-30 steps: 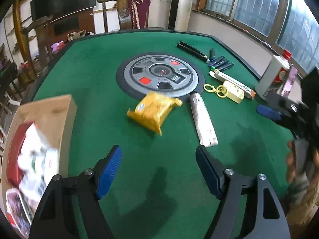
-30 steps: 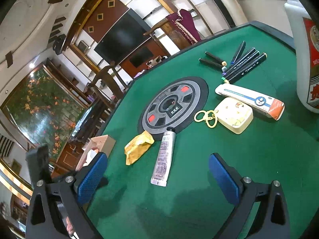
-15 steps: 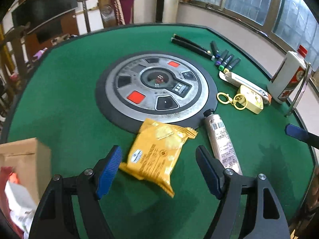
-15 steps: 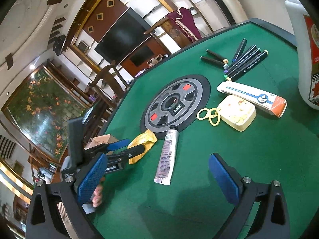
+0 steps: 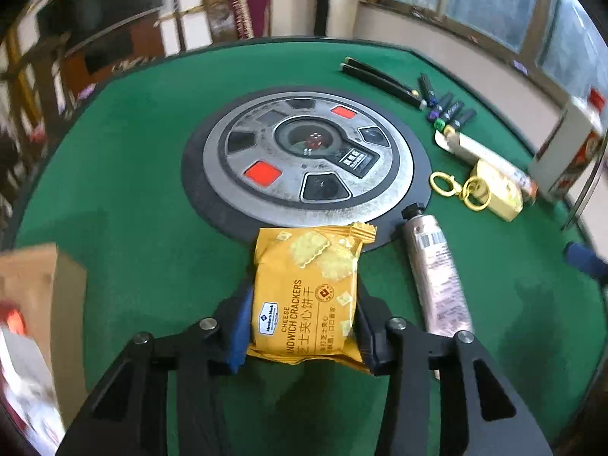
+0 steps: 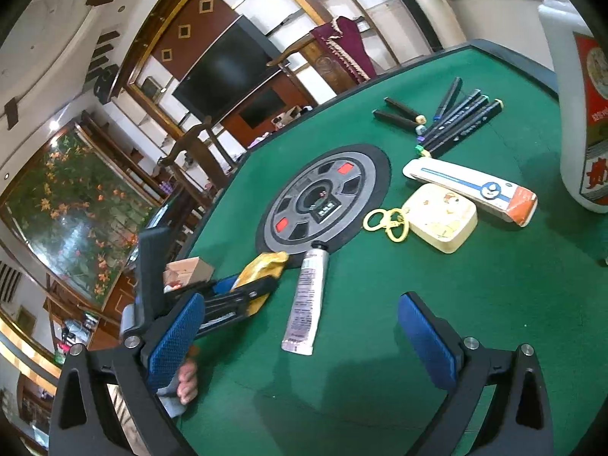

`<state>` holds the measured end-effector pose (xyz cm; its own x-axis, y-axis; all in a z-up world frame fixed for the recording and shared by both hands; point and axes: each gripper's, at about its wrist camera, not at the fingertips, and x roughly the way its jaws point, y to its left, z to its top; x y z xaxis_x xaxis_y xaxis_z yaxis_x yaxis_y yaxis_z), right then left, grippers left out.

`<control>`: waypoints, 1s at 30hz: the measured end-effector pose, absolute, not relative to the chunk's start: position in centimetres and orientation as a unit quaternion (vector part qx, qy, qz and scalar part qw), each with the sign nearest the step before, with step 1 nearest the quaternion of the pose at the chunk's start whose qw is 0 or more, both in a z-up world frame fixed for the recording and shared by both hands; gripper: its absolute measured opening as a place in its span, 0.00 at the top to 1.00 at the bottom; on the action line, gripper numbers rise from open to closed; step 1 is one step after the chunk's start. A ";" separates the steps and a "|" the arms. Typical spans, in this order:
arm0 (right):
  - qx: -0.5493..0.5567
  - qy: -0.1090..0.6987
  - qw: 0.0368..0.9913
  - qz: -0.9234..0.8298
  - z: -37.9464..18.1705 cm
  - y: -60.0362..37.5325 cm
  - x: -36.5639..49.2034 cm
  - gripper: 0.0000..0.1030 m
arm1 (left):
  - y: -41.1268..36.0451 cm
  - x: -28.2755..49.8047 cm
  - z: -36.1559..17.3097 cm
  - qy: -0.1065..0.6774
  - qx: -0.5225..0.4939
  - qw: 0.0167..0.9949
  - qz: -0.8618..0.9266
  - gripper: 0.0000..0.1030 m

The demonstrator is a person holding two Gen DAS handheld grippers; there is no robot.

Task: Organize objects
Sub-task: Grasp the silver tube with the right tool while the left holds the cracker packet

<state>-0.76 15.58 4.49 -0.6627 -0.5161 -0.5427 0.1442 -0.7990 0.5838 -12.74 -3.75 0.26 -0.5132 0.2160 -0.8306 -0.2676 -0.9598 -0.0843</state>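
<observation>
A yellow cheese-cracker packet (image 5: 307,296) lies on the green felt table (image 5: 133,228), its far end reaching the rim of the round centre panel (image 5: 307,152). My left gripper (image 5: 304,304) straddles it, jaws closing, with both blue pads against the packet's long sides. In the right wrist view the same packet (image 6: 262,266) shows between the left gripper's fingers (image 6: 247,290), held by a hand. My right gripper (image 6: 300,315) hangs open over the near felt, nothing gripped; a pale tube (image 6: 307,296) lies on the table beyond it.
A cardboard box (image 5: 34,277) with packets inside stands at the left. The tube (image 5: 437,277) lies right of the crackers. Further right are a yellow keychain case (image 5: 494,193), a long white box (image 5: 490,159), dark markers (image 5: 452,110) and a white bottle (image 6: 581,95).
The left gripper came forward and down over the cracker packet, then its jaws drew in from wide to the packet's sides. The right gripper's view is unchanged.
</observation>
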 end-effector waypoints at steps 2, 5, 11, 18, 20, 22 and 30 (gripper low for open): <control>0.362 -0.263 0.176 -0.877 4.5 16.5 -0.9 0.00 | -4.5 -11.6 0.3 -0.002 -0.475 0.143 0.868 0.57; 0.345 -0.282 0.148 -0.883 4.8 18.3 -0.8 0.00 | -5.1 -9.5 0.4 -0.038 -0.480 0.152 0.863 0.57; 0.324 -0.295 0.107 -0.893 5.1 21.1 -0.7 0.00 | -5.7 -6.6 0.2 -0.063 -0.456 0.162 0.873 0.57; 0.353 -0.211 0.087 -0.907 4.4 18.4 -1.8 0.07 | -7.1 -6.9 0.1 -0.114 -0.459 0.180 0.863 0.57; 0.373 -0.179 0.103 -0.905 3.9 16.6 -2.4 0.21 | -7.1 -6.8 0.1 -0.112 -0.458 0.177 0.864 0.57; 0.400 -0.146 0.132 -0.895 3.3 14.2 -3.2 0.35 | -7.0 -6.6 0.2 -0.094 -0.455 0.156 0.872 0.57; 0.454 -0.064 0.157 -0.875 1.7 7.5 -7.5 0.57 | -8.2 -6.8 0.2 -0.109 -0.453 0.137 0.874 0.57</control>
<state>-7.50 7.49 1.72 -0.5385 -0.3326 -0.7742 0.2155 -0.9426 0.2550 -6.85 -8.25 0.16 -0.5517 0.3385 -0.7623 -0.1402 -0.9386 -0.3154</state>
